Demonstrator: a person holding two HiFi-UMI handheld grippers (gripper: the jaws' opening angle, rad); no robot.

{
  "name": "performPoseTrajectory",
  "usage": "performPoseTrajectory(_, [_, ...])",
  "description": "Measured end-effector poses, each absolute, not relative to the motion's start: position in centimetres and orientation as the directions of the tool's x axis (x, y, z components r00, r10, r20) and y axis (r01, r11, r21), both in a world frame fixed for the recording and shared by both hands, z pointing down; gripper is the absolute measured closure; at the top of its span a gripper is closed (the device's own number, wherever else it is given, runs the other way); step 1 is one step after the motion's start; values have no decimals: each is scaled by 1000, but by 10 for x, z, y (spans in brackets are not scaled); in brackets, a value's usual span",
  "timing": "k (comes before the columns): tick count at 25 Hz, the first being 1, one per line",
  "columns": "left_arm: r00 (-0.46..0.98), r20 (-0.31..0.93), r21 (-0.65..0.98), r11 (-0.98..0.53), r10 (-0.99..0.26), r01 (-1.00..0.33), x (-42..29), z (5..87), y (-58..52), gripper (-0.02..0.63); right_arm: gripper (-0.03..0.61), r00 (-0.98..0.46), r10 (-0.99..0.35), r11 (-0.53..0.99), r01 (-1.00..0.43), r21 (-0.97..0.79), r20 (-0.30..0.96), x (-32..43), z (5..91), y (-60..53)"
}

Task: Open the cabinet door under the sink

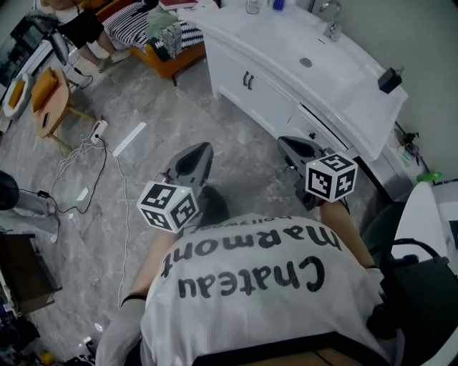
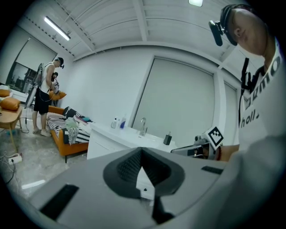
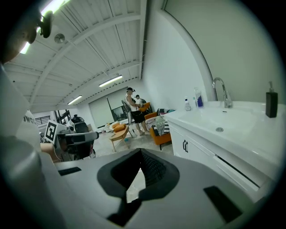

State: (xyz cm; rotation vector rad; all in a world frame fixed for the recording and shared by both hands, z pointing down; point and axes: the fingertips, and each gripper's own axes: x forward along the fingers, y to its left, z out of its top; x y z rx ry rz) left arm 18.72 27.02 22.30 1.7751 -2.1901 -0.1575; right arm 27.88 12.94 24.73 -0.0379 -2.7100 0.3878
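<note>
Pointing out ahead of a person in a white printed shirt [image 1: 250, 286], the left gripper [image 1: 199, 154] and the right gripper [image 1: 297, 145] hang side by side above a grey marbled floor [image 1: 172, 121], well apart from each other. In the left gripper view the dark ribbed pads [image 2: 129, 167] of the left gripper [image 2: 142, 152] are pressed together at their tips, with nothing pinched between them. The right gripper view shows the same for the right gripper [image 3: 140, 152]: its pads [image 3: 154, 167] meet at the tip and hold nothing. In the head view a white vanity [image 1: 286, 107] runs from 12 o'clock down toward 3 o'clock, and the cabinet door [image 1: 265, 96] under the sink [image 1: 315, 68] sits at about 1 o'clock from the grippers, flush with the cabinet front. A pair of dark handles [image 1: 248, 80] stands upright at its edge. Neither gripper touches the door; the right one is nearer to it. In the right gripper view the cabinet door [image 3: 199, 154] lies at 2 o'clock from the jaws, with its handles [image 3: 185, 146] near its left edge. A faucet [image 1: 331, 28] stands at the back of the sink, and a black dispenser [image 1: 390, 78] sits on the countertop's far right end. At 11 o'clock in the head view stands an orange sofa [image 1: 168, 61] with a striped blanket [image 1: 132, 21]. At 9 o'clock, a small wooden table [image 1: 50, 100] and white cables [image 1: 86, 161] occupy the floor. A second person [image 3: 133, 109] stands near the sofa in the right gripper view.
</note>
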Motion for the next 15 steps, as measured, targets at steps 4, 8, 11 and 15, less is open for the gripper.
performPoseTrajectory(4, [-151, 176, 292, 199, -973, -936, 145, 223, 253, 606, 574, -945, 60, 960, -33, -278, 322, 248, 235, 115])
performPoseTrajectory(8, [-76, 198, 281, 131, -977, -951, 107, 223, 230, 606, 574, -948, 14, 948, -89, -305, 319, 216, 236, 102])
performPoseTrajectory(11, [-30, 203, 274, 86, -979, -958, 74, 215, 215, 606, 573, -938, -31, 940, -145, -309, 346, 185, 239, 93])
performPoseTrajectory(15, [3, 195, 269, 51, -981, -962, 24, 206, 201, 606, 573, -932, -78, 930, -195, -310, 353, 143, 235, 83])
